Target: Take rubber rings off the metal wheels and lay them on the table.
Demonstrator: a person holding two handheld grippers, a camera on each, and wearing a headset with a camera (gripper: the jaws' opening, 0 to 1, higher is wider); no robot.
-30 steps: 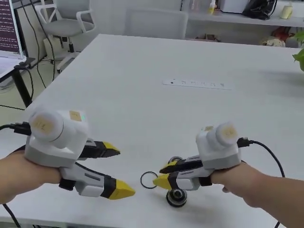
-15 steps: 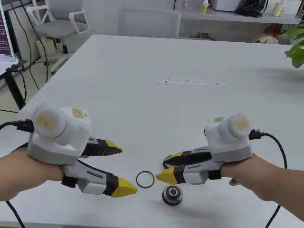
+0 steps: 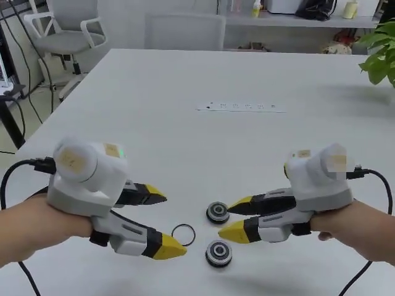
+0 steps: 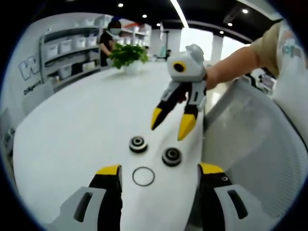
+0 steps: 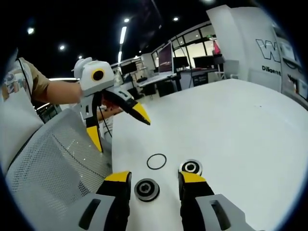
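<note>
A thin black rubber ring [image 3: 183, 234] lies flat on the white table [image 3: 185, 142], loose. Two small metal wheels with dark rims sit close by: one [image 3: 217, 211] farther back, one [image 3: 218, 253] nearer the front edge. My left gripper [image 3: 170, 223] is open, its yellow tips on either side of the ring and a little above it. My right gripper [image 3: 227, 219] is open too, its tips just right of the two wheels. In the left gripper view the ring [image 4: 143, 176] lies between my jaws. In the right gripper view one wheel [image 5: 147, 189] sits between my jaws.
A white power strip [image 3: 241, 107] lies mid-table. A green plant [image 3: 379, 58] stands at the far right. Office chairs [image 3: 185, 31] stand behind the table. The table's front edge is close below the wheels.
My right gripper has drawn back to the right, uncovering the farther wheel. The ring and the near wheel lie where they were. The left gripper has hardly moved.
</note>
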